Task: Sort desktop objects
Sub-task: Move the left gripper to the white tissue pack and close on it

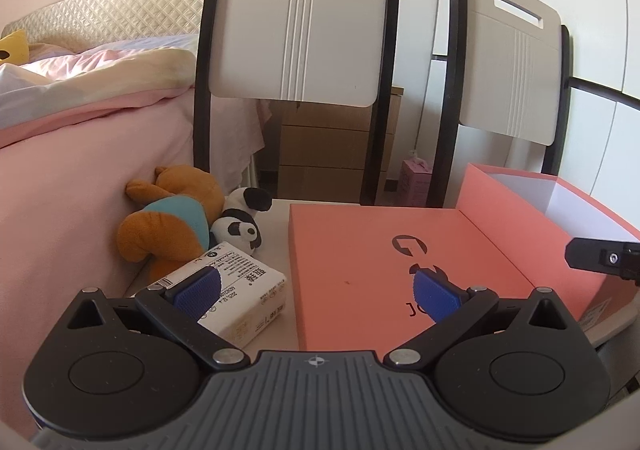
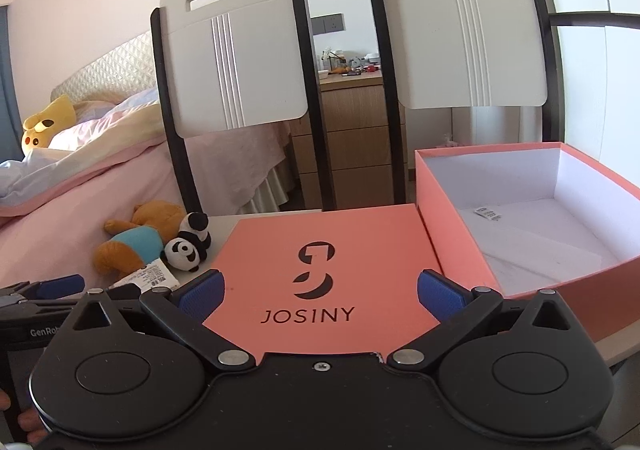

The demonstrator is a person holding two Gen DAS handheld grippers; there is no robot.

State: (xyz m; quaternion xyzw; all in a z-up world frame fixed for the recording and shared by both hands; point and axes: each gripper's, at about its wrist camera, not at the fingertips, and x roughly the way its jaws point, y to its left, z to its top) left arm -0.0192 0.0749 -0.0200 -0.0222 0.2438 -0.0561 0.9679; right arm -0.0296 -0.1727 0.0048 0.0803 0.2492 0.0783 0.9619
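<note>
A brown plush bear (image 1: 172, 218) in a teal shirt, a small panda plush (image 1: 240, 224) and a white tissue pack (image 1: 236, 290) lie at the table's left. A pink lid (image 1: 400, 262) marked JOSINY lies flat beside an open pink box (image 2: 532, 218) with a white inside. My left gripper (image 1: 316, 290) is open and empty, its left pad over the tissue pack, its right pad over the lid. My right gripper (image 2: 320, 292) is open and empty above the lid (image 2: 328, 250). The bear (image 2: 132, 238), panda (image 2: 186, 246) and tissue pack (image 2: 150, 276) show at left.
Two white chair backs (image 1: 300, 22) (image 1: 508, 66) stand behind the table. A pink bed (image 1: 80, 130) lies to the left. A wooden drawer unit (image 2: 348, 142) stands behind. A small paper tag (image 2: 488, 213) lies inside the box.
</note>
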